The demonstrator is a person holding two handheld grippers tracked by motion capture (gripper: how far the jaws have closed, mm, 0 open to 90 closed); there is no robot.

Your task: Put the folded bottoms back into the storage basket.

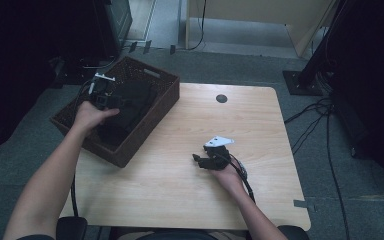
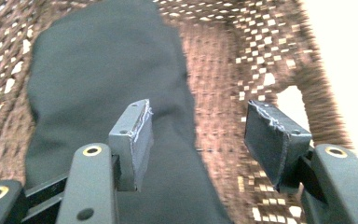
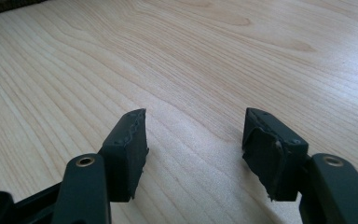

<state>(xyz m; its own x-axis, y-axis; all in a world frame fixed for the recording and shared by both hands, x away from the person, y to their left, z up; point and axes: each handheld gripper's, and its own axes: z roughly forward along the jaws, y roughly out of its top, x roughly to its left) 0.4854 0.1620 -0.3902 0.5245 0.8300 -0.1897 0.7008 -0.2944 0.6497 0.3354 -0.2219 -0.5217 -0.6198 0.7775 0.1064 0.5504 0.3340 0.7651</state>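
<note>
Left tool [image 2: 196, 135] agape over dark cloth [image 2: 107, 84], inside wicker basket [image 2: 279, 51] walls.

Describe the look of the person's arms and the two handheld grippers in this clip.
Both forearms are bare, with no sleeves in view. The left gripper and right gripper are black, each with two block-shaped padded jaws, rough-edged, on arms with brass-ringed holes. In the high view each carries a pale three-cornered plate, and a black cable trails from the right one.

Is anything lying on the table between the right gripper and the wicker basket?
No. In the high view the stretch of table between the right gripper and the basket is bare wood; the dark cloth lies inside the basket.
</note>
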